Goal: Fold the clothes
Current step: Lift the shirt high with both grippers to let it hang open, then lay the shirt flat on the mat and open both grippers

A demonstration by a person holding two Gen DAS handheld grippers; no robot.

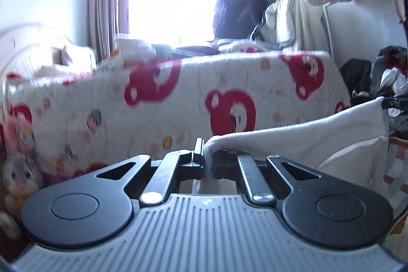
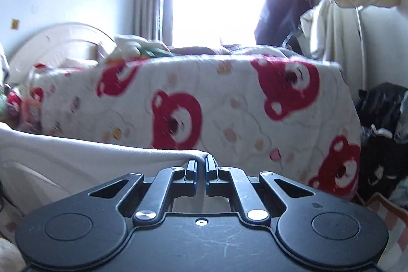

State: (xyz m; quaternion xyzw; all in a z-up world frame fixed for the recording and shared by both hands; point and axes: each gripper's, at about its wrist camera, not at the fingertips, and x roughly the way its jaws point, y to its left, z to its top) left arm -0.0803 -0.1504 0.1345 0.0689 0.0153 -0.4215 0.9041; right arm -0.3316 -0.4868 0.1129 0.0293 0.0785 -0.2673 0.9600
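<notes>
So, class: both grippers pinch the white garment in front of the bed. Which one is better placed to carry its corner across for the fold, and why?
Neither clearly. The left gripper and right gripper are each shut on a top corner of the white garment, stretched level between them before the bed. Either could lead.

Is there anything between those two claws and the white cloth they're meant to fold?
Nothing visible. The left gripper and the right gripper are each already shut on an end of the white cloth, which spans between them in front of the bed.
</notes>
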